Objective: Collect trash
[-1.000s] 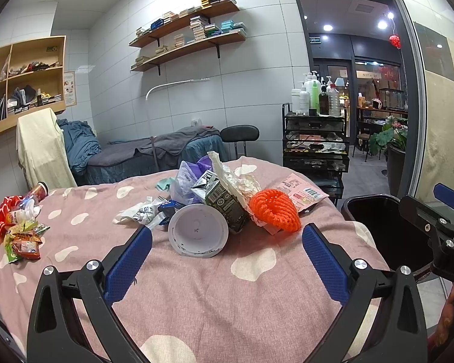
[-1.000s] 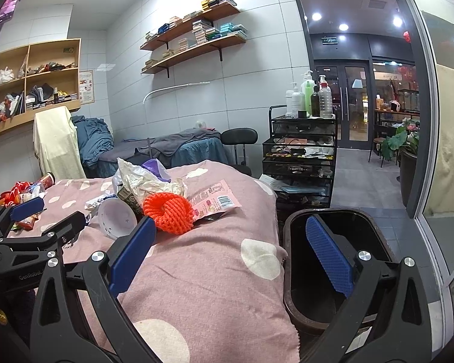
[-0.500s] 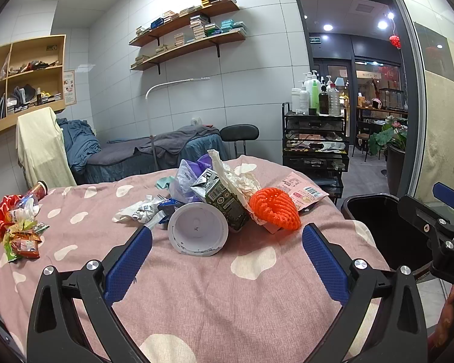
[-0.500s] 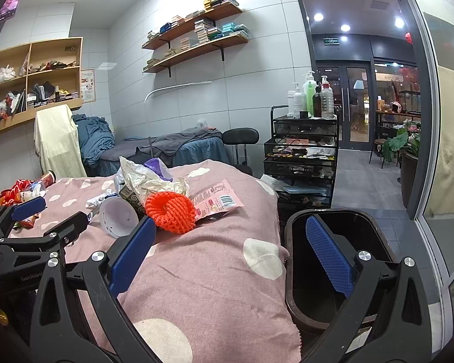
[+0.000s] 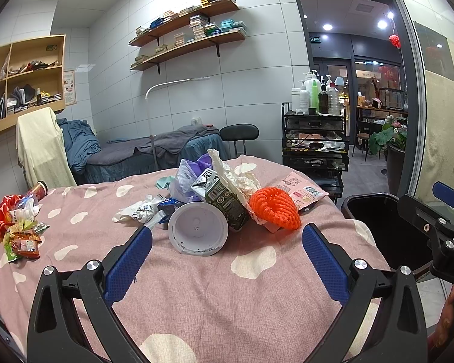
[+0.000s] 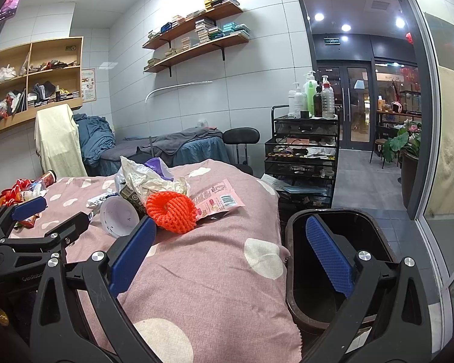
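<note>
Where legible, "GenRobo" on left gripper point(image 6: 36, 211)

Left gripper point(image 5: 227, 242) is hovering with jaws spread wide, nothing between them. Bare pink spotted blanket point(image 5: 215, 296) is lying under and between the fingers. Just ahead of the fingertips a white cup point(image 5: 197, 227) on its side is blocking the way, with a green carton point(image 5: 224, 195) and orange foam net point(image 5: 274, 208) crowding behind it.

Right gripper point(image 6: 227, 237) is also gaping wide and holding nothing. Its right finger is hanging over the black bin point(image 6: 290, 296), whose mouth is standing unobstructed.
</note>
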A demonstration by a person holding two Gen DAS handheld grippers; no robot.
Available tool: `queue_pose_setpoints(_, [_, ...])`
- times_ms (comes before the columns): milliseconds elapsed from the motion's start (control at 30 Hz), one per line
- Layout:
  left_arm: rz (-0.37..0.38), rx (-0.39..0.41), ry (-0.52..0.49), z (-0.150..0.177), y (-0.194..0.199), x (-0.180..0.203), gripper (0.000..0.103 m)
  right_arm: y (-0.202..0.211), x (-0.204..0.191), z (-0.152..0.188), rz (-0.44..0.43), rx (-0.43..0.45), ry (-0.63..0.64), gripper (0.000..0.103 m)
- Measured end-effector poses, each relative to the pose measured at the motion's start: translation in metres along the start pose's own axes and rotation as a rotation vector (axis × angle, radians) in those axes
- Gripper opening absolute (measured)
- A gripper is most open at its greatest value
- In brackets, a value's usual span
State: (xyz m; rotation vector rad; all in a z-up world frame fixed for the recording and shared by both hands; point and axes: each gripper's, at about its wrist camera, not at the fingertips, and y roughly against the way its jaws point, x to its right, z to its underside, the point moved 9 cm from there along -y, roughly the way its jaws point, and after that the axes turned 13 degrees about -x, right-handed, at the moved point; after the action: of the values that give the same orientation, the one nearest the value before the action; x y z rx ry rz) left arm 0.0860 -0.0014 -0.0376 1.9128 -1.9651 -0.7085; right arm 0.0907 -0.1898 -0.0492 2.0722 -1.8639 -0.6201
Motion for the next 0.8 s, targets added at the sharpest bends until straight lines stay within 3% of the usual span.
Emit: queue_pose_setpoints(800, [0.002,-0.006,-0.001,0.0049,-0.0013,0.0010,0.098,-0.0054,-0.0035,0.0011,-0.006,-0.016,0.015,0.098])
